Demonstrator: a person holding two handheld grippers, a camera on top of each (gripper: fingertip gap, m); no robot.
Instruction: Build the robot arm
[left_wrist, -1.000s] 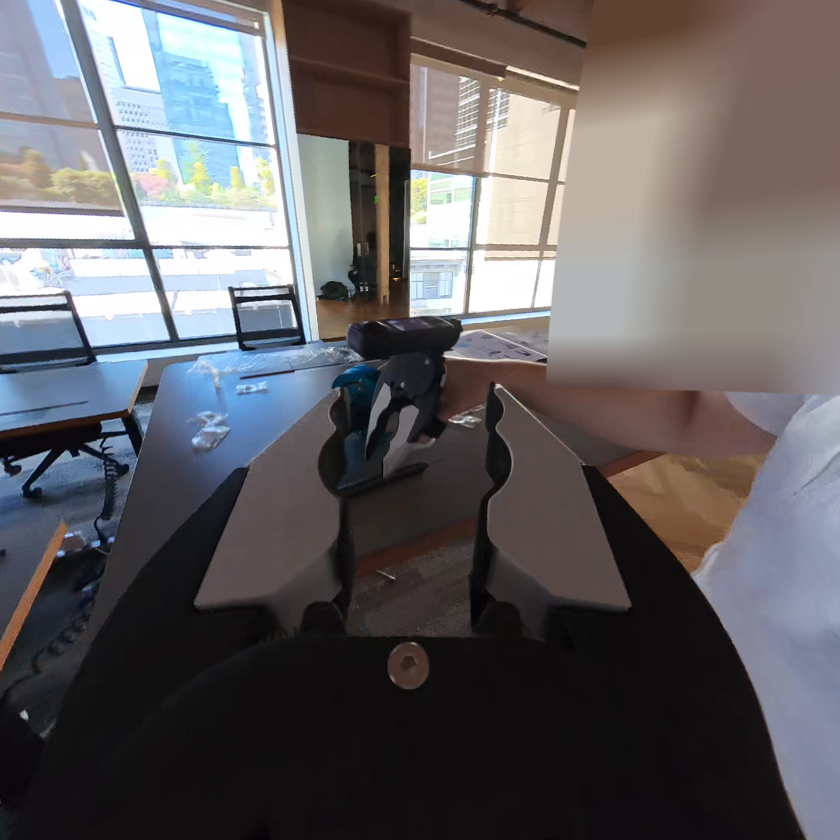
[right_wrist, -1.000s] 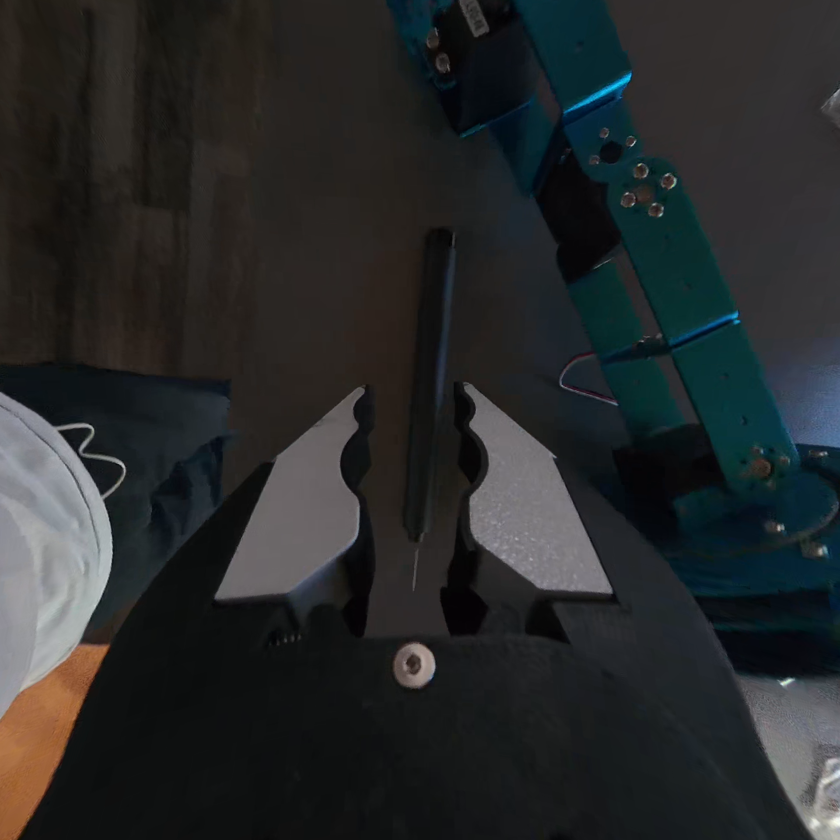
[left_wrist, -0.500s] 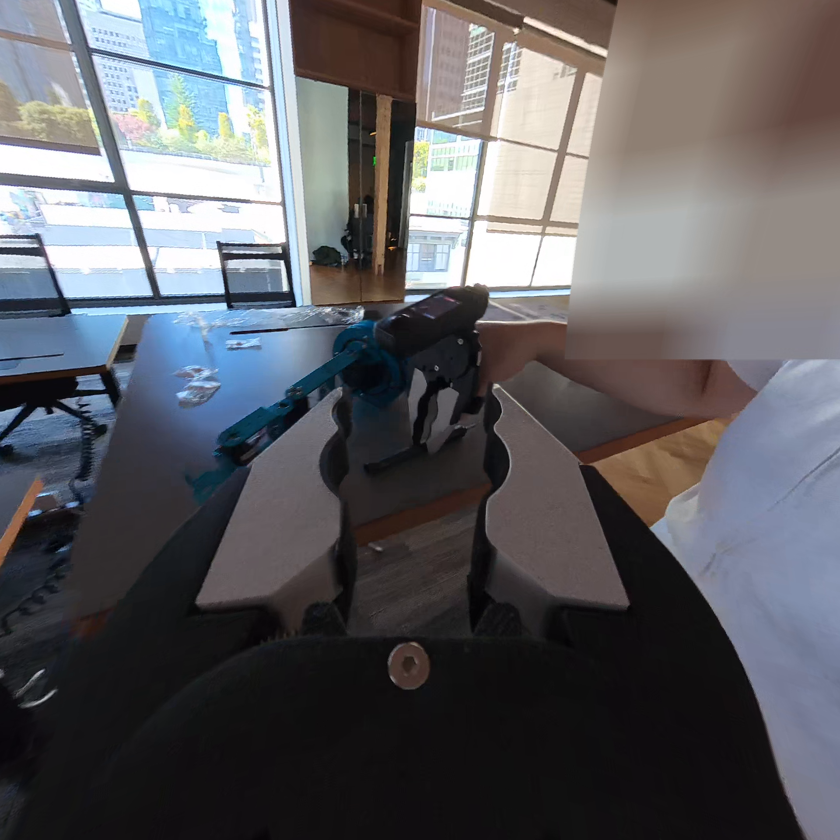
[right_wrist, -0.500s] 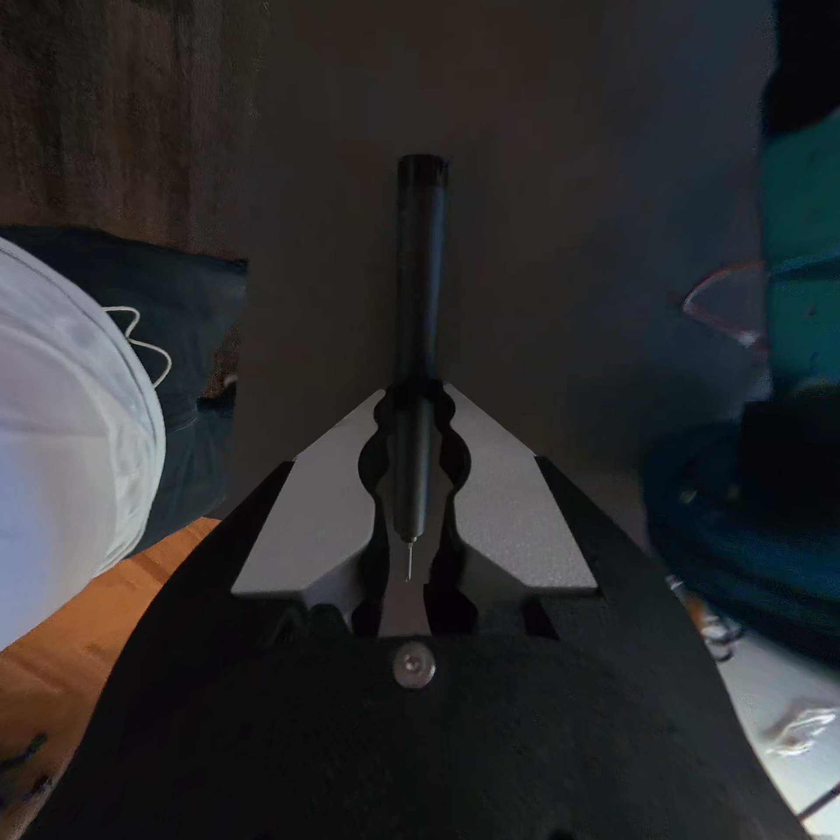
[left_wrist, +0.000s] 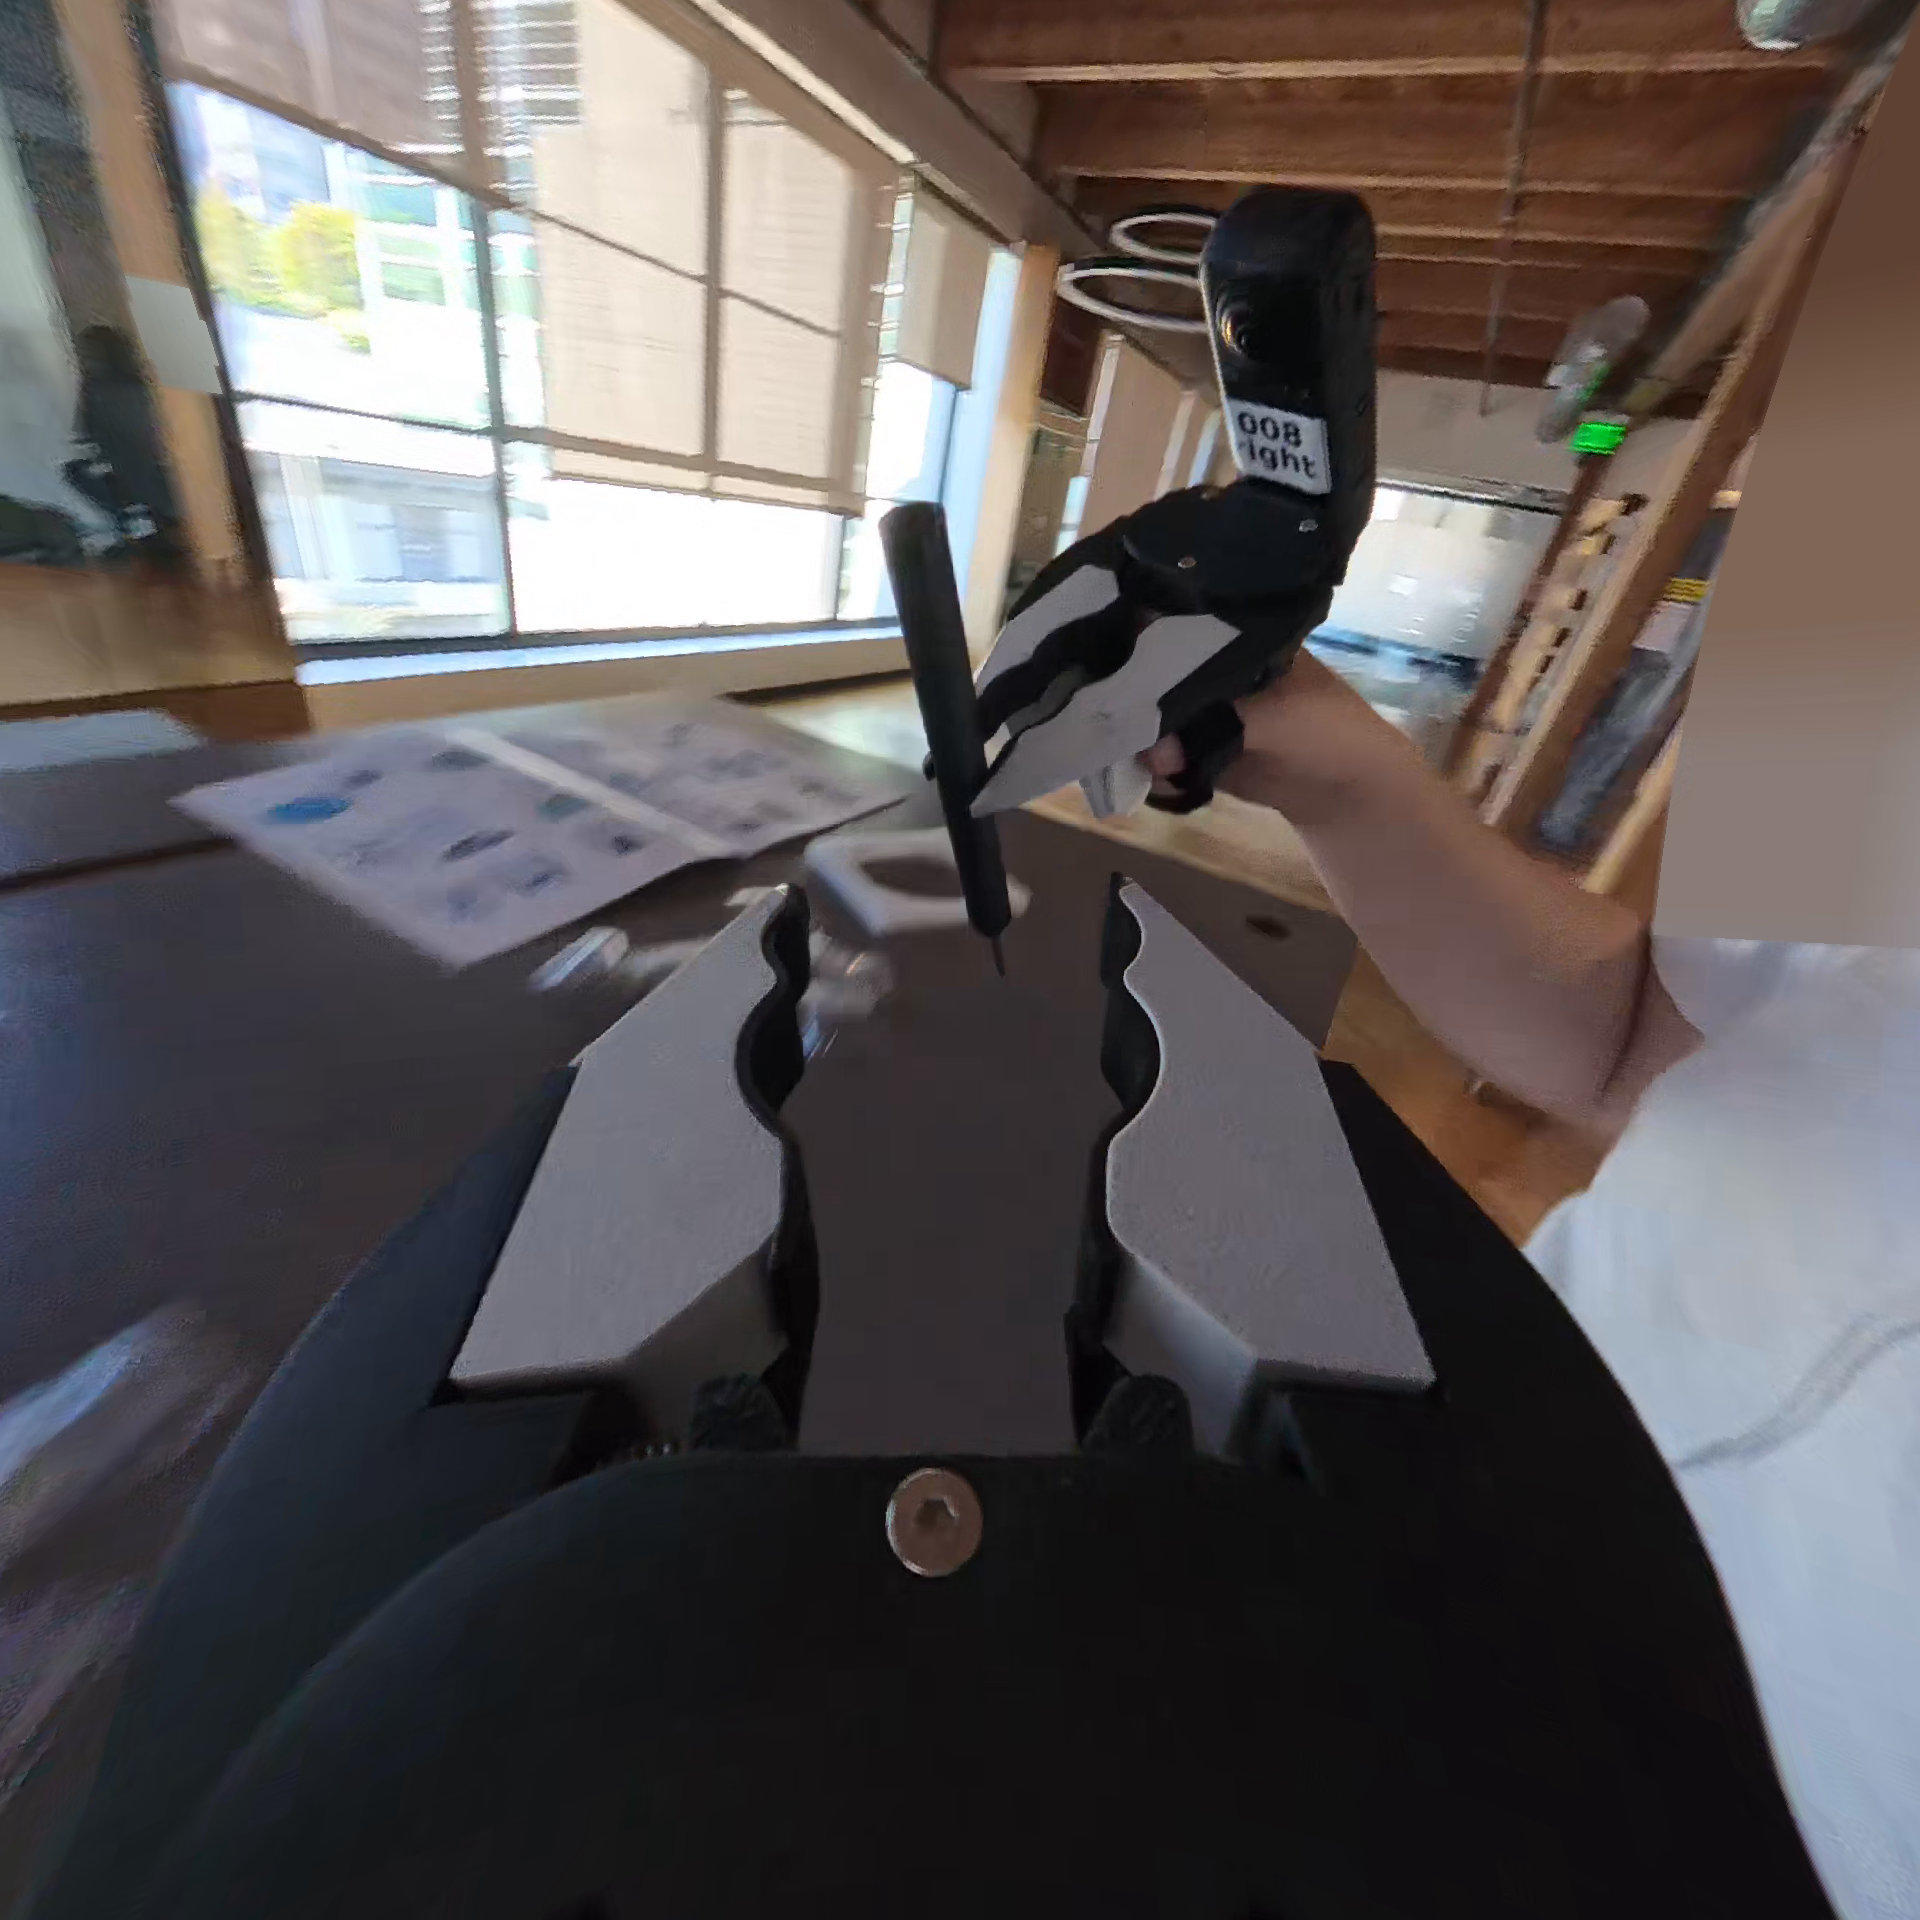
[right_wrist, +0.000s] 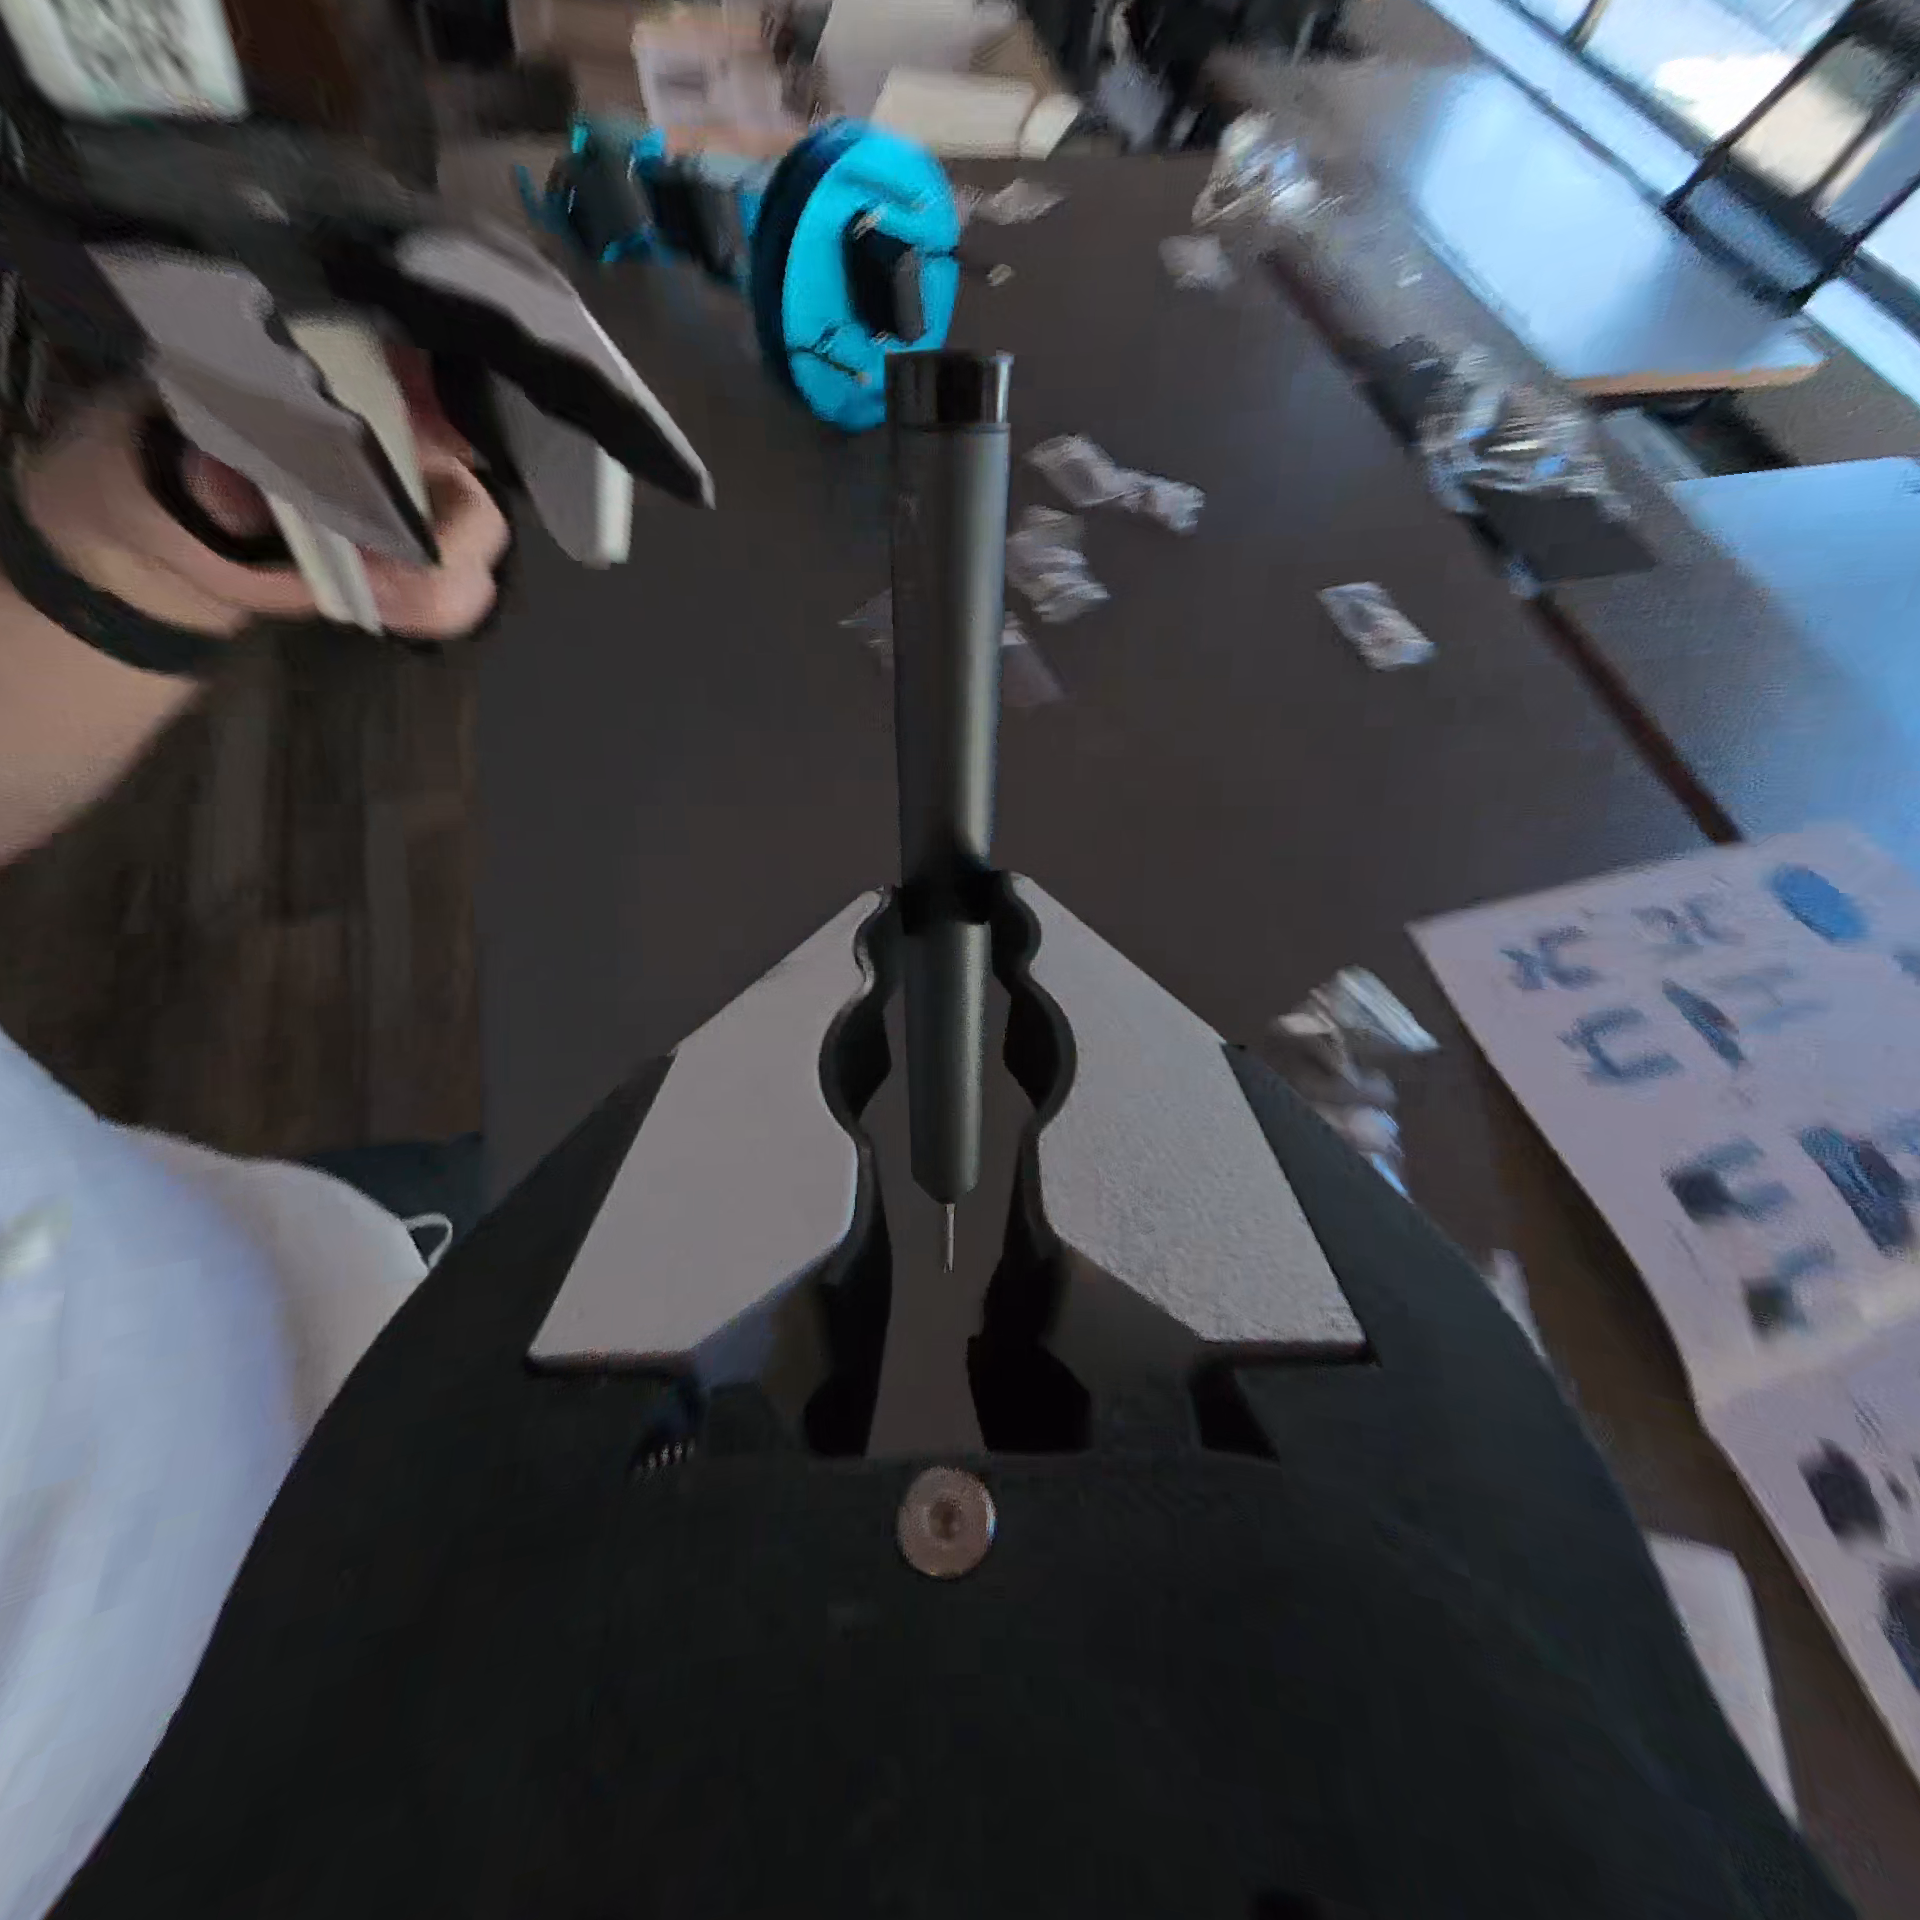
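Holding a dark screwdriver (right_wrist: 948, 790) is my right claw (right_wrist: 948, 909), with both jaws closed on the lower part of its body, not far above the thin metal bit (right_wrist: 948, 1236). I judge the tool light and stiff, with a smooth round barrel that may slip or turn in the notches, so the hold near the bit end seems good for control, but the long upper part is free and can swing. The bit looks fine and easy to bend. In the left wrist view the screwdriver (left_wrist: 943, 727) stands almost upright in the air above the dark table (left_wrist: 260, 1039), its long axis tilted a little, cap end up and bit pointing down toward the table, apart from it. My left claw (left_wrist: 951, 920) is wide and holds nothing; it is near, below the bit. Farther out lie a printed sheet (left_wrist: 540, 821), a white ring-shaped piece (left_wrist: 842, 883) just behind the bit, small plastic bags (right_wrist: 1112, 488) and a blue round part (right_wrist: 831, 270), all blurred.
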